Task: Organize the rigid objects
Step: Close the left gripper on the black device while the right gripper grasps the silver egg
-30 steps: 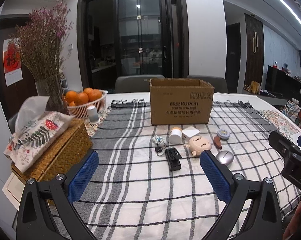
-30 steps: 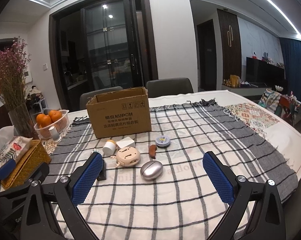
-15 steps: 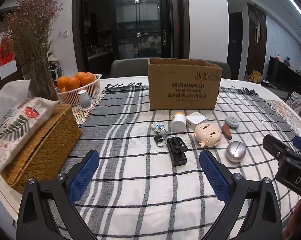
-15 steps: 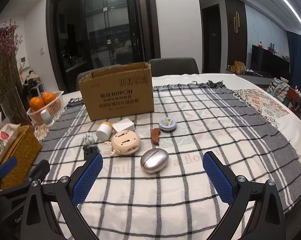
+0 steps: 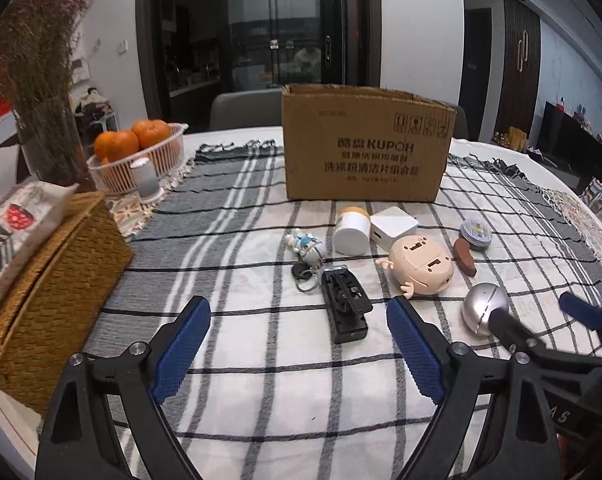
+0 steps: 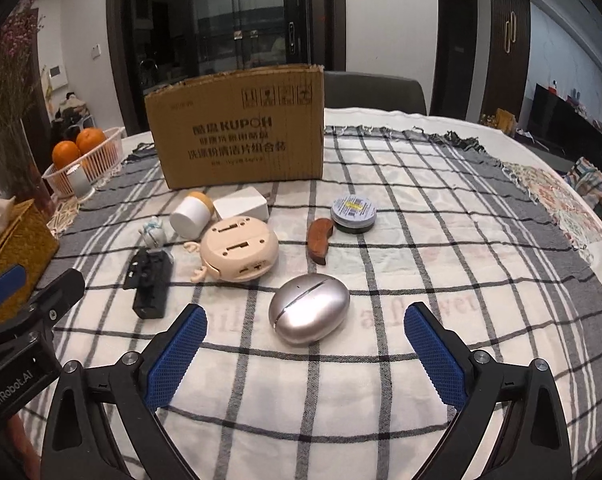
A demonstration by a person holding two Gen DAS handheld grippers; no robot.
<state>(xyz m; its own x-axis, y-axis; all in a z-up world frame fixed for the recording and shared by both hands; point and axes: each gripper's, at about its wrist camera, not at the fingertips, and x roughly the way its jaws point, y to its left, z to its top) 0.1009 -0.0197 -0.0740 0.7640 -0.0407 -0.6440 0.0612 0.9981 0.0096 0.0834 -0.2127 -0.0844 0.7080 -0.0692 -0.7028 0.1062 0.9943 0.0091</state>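
Small rigid objects lie on a checked cloth before an open cardboard box. A black clip-like tool lies just ahead of my left gripper, whose jaws are closing with nothing between them. A silver egg-shaped case lies just ahead of my right gripper, which stands open and empty. Also there: a beige round toy, a white jar, a white cube, a keychain figure, a wooden piece and a round tin.
A wicker tissue box stands at the left edge. Behind it are a basket of oranges, a small white cylinder and a vase of dried flowers. Chairs stand behind the table. The table's right edge curves away.
Both grippers have come down and forward toward the objects, which look larger. The left jaws have narrowed a little. The right gripper's finger now overlaps the silver case in the left view.
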